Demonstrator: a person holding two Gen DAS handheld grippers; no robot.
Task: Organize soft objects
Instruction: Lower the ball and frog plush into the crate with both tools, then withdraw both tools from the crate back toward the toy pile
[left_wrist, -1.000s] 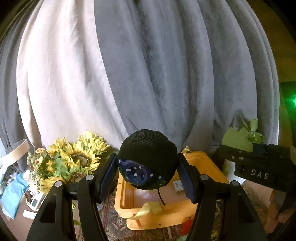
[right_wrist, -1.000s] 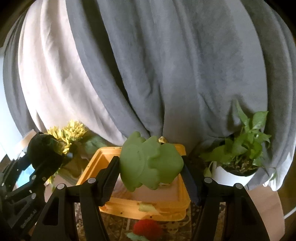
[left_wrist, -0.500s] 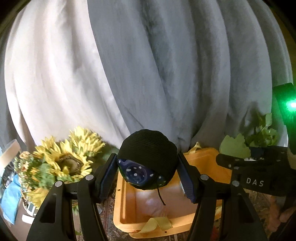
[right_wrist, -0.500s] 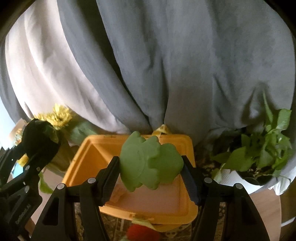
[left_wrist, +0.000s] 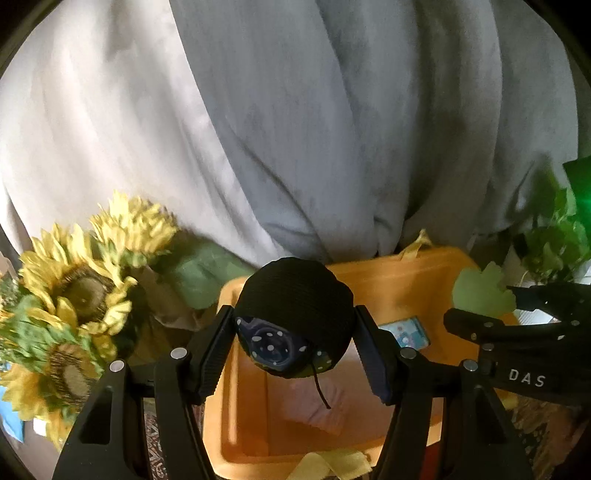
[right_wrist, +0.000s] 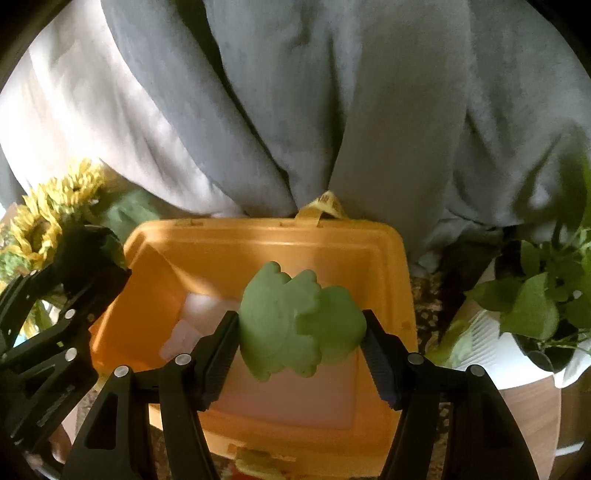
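Left wrist view: the left gripper (left_wrist: 293, 345) pinches a round black knitted soft ball with a dark blue, white-dotted patch (left_wrist: 293, 317) between its two ribbed black pads, one pressed on each side. A thin dark thread hangs from the ball's underside. The ball is held in the air above the open orange plastic bin (left_wrist: 399, 269), near the bin's left rim. Inside the bin lie a pale pink soft item (left_wrist: 314, 402) and a small card with a blue picture (left_wrist: 404, 334). A yellow strap (left_wrist: 332, 463) lies over the bin's near edge. Artificial yellow sunflowers (left_wrist: 79, 295) stand left of the bin, and grey draped curtain fabric (left_wrist: 295, 129) fills the background. At the right edge the right gripper (left_wrist: 495, 306) shows from the side, carrying a flat light-green foam piece with lobed edges (left_wrist: 480, 291).

Right wrist view: the right gripper (right_wrist: 301, 339) clamps the green foam piece (right_wrist: 299, 325) by its left and right ends, holding it in the air over the middle of the orange bin (right_wrist: 266, 236). The bin's floor shows pale sheets. The left gripper (right_wrist: 85, 258) with the black ball (right_wrist: 86, 245) sits at the bin's left rim. A leafy green plant in a white pot (right_wrist: 543, 306) stands to the right.
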